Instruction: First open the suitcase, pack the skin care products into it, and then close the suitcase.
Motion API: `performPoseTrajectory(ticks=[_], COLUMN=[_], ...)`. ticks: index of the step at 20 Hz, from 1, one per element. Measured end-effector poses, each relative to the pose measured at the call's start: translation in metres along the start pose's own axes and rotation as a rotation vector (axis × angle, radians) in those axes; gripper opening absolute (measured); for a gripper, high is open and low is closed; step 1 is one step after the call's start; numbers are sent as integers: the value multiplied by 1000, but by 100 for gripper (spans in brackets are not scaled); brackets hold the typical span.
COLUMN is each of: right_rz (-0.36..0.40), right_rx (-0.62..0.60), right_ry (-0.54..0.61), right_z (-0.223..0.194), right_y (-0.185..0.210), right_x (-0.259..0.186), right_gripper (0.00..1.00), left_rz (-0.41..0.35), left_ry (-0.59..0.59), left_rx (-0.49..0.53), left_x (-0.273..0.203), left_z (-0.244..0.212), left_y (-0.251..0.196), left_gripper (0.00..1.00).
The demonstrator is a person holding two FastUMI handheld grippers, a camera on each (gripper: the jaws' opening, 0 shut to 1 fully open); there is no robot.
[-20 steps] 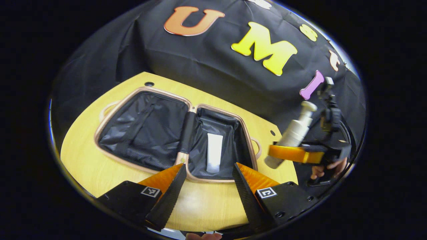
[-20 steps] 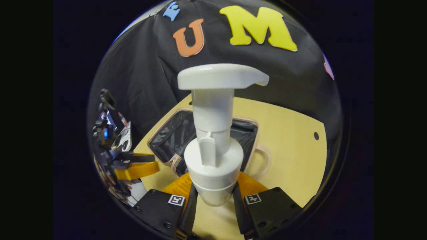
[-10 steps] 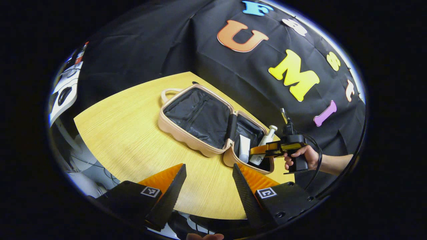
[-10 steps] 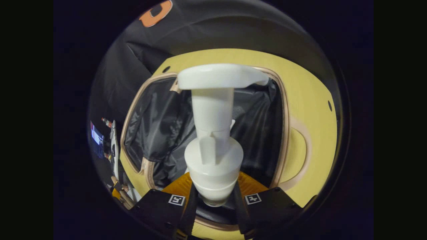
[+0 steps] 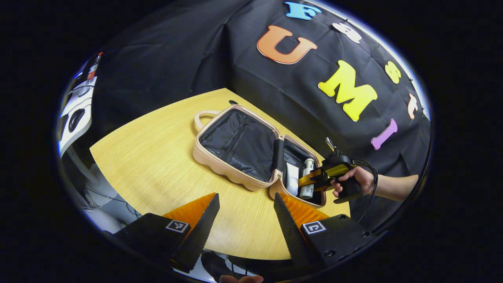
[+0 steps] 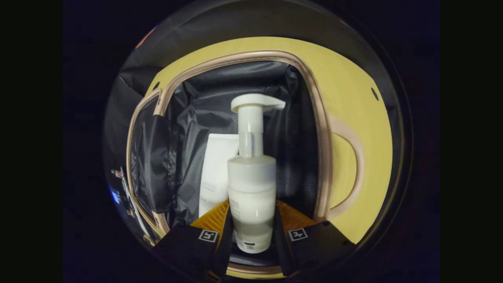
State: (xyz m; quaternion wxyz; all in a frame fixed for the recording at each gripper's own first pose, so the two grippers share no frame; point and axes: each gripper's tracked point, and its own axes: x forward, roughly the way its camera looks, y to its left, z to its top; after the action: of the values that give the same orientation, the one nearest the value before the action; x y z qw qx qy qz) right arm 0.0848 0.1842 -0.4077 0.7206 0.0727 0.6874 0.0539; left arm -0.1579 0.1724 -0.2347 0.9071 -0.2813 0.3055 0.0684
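One suitcase [image 5: 239, 147], lying open and flat on the table [image 5: 157, 157], toward its far edge by the black cloth wall [image 5: 165, 67]. Two halves, both lined in dark fabric, and two handles: one [image 5: 201, 117] pointing at the table's far-left corner, one [image 6: 347, 169] on the opposite end, seen in the right gripper view.

Two skin care products, both in the half on your right-hand side: a white tube [image 5: 291, 179] lying flat and a pump bottle [image 5: 307, 182] just beside it, with the pump head aimed at that half's far rim.

Your right gripper [image 6: 251, 232] sits over that half's near rim, fingers either side of the bottle's [image 6: 251, 196] lower body. I cannot tell whether they press on it. In the left gripper view it [image 5: 314, 179] is held by a hand [image 5: 355, 181] coming in from past the table's right edge.

Your left gripper [image 5: 245, 212] is spread wide, holding nothing, hovering over the table's near edge.

Room: the broad near-left part of the table is bare wood, and the left half of the suitcase has nothing in it. There is little gap between the suitcase and the far edge.
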Motion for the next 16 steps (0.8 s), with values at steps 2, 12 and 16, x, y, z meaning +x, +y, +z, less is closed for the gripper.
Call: performPoseTrajectory(ticks=[2, 12, 16], right_rz=[-4, -34, -91], right_rx=[22, -93, -265], right_ry=[6, -33, -227], right_z=[0, -12, -5], right_y=[1, 4, -6], right_x=[1, -30, -91], right_gripper=[47, 66, 80], left_rz=[10, 193, -10], left_ry=[5, -107, -202], left_rx=[4, 144, -11], left_x=[-1, 1, 17], left_z=[0, 40, 85], left_y=[3, 76, 79], left_gripper=[90, 90, 90])
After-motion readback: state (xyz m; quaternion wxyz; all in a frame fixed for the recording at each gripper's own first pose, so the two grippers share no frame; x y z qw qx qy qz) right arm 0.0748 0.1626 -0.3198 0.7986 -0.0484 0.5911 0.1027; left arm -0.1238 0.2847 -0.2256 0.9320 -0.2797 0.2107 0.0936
